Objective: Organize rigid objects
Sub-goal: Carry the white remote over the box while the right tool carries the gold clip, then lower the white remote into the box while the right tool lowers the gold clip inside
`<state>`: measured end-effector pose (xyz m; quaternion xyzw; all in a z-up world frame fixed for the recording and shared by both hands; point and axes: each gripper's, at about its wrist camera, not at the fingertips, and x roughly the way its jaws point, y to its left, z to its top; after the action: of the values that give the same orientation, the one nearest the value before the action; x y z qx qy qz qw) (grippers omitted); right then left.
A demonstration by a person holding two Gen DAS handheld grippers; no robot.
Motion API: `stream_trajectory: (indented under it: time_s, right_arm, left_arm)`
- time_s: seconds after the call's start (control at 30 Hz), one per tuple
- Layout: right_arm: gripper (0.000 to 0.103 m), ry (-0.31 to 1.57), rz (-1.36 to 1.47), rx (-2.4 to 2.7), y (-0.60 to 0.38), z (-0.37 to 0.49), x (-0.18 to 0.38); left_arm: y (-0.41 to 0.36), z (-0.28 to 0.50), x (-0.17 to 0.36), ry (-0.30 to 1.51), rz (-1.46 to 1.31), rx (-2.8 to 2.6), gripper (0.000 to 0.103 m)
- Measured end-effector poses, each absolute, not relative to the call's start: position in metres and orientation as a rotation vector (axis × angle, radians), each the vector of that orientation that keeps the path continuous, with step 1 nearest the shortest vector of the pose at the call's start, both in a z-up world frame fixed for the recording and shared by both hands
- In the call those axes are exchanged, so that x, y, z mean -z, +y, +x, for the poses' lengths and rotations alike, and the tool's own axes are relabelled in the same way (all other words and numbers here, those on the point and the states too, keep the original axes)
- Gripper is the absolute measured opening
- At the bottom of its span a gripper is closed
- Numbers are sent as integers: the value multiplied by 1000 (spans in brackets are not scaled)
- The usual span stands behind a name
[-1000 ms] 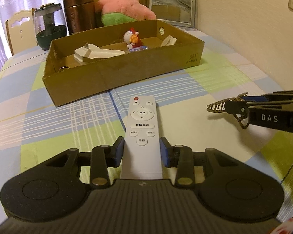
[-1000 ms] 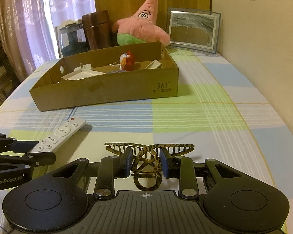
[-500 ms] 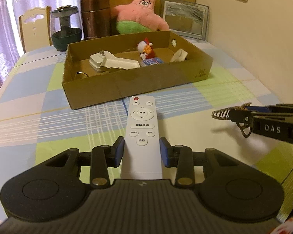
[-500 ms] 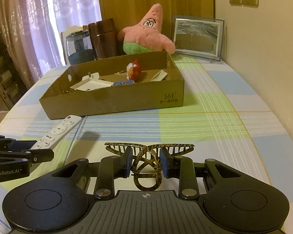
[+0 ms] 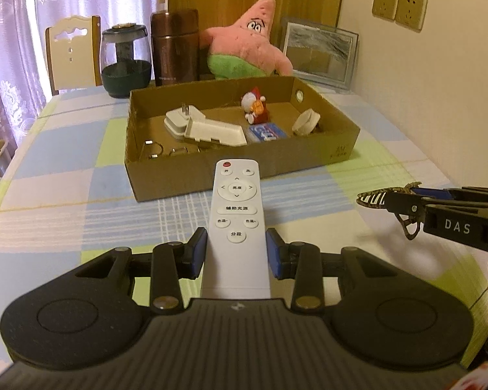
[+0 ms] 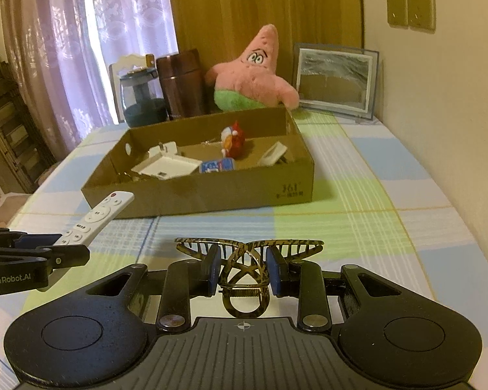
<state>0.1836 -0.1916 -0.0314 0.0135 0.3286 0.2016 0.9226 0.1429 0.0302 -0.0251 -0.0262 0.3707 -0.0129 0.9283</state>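
Observation:
My left gripper (image 5: 237, 253) is shut on a white remote control (image 5: 237, 214), lifted above the table, its top end pointing at the cardboard box (image 5: 231, 165). The same remote (image 6: 97, 217) shows at the left of the right wrist view. My right gripper (image 6: 243, 268) is shut on a tortoiseshell hair claw clip (image 6: 249, 253), also off the table; the clip (image 5: 379, 196) shows at the right edge of the left wrist view. The box holds a white charger (image 5: 205, 126), a small red and white figurine (image 5: 256, 105), a blue packet (image 5: 266, 132) and a white round piece (image 5: 305, 122).
Behind the box stand a pink star plush (image 5: 247, 45), a brown flask (image 5: 174, 48), a dark glass jar (image 5: 125, 61) and a framed picture (image 5: 320, 52). A wall runs along the table's right side. A chair (image 5: 71, 52) stands at the far left edge.
Both grippers have risen with their loads, so the inside of the box shows more from above. The remote and the clip stay gripped as before.

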Motion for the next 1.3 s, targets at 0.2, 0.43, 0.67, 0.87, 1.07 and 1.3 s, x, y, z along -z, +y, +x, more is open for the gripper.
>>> stream_trajectory:
  time_s: [0.2,0.43,0.67,0.87,1.07,1.3]
  right_arm:
    - [27,664,30,-435,-187,198,18]
    - [27,655,22,-453,-181,228,5]
    - [27,642,24,-467,-168,269,-7]
    - [27,648,27,-477,-156,305,-9]
    - [27,662,13,-472,-142,336,-4]
    - [27,679,3,-465,-134,355,6]
  left_arm:
    - [37,159,11,746,-53,25,33]
    - [51,191,2,744,-54,3,33]
    - [70,233,-4,740,-44,-30,33]
    - [88,268,1,755,-41,-62,33]
    - [102,292,12,778,-58,-89,33]
    - [109,314,26,795,-65,-112,33]
